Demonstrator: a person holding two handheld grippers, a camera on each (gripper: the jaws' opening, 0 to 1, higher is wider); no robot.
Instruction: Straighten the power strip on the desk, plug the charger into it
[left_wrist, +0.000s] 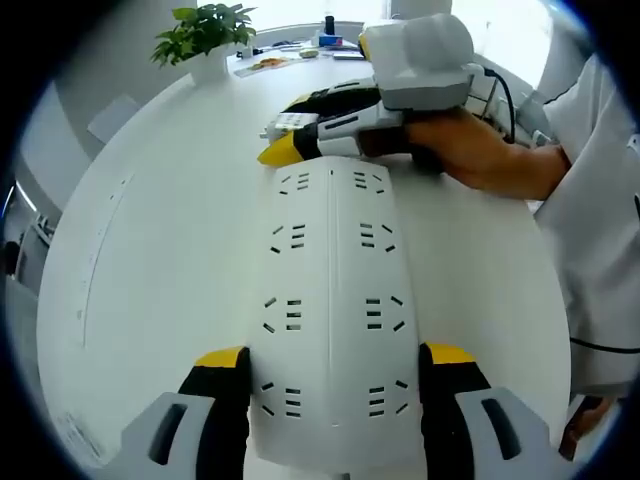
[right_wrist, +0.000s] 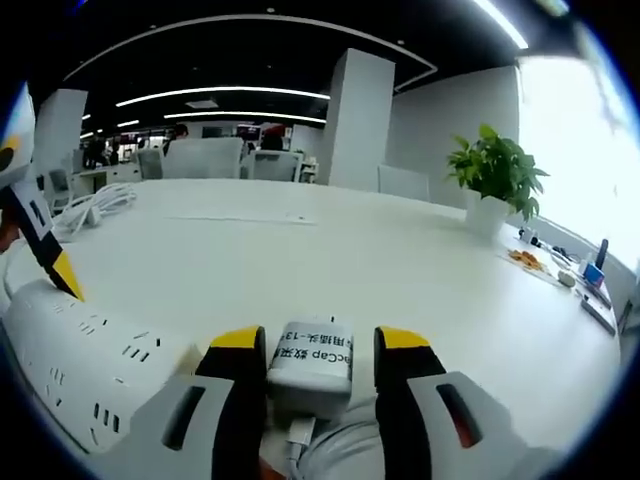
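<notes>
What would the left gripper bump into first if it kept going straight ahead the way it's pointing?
Sliding on along the power strip between its jaws, the left gripper would probably first meet the right gripper with its charger at the strip's far end.

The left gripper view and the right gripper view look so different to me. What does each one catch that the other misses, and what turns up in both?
The left gripper view alone shows a person's hand holding the right gripper, and the left gripper straddling the power strip.

The right gripper view alone shows the charger between its jaws, office chairs and a coiled white cable.

Both show the power strip, the white desk and the potted plant.
</notes>
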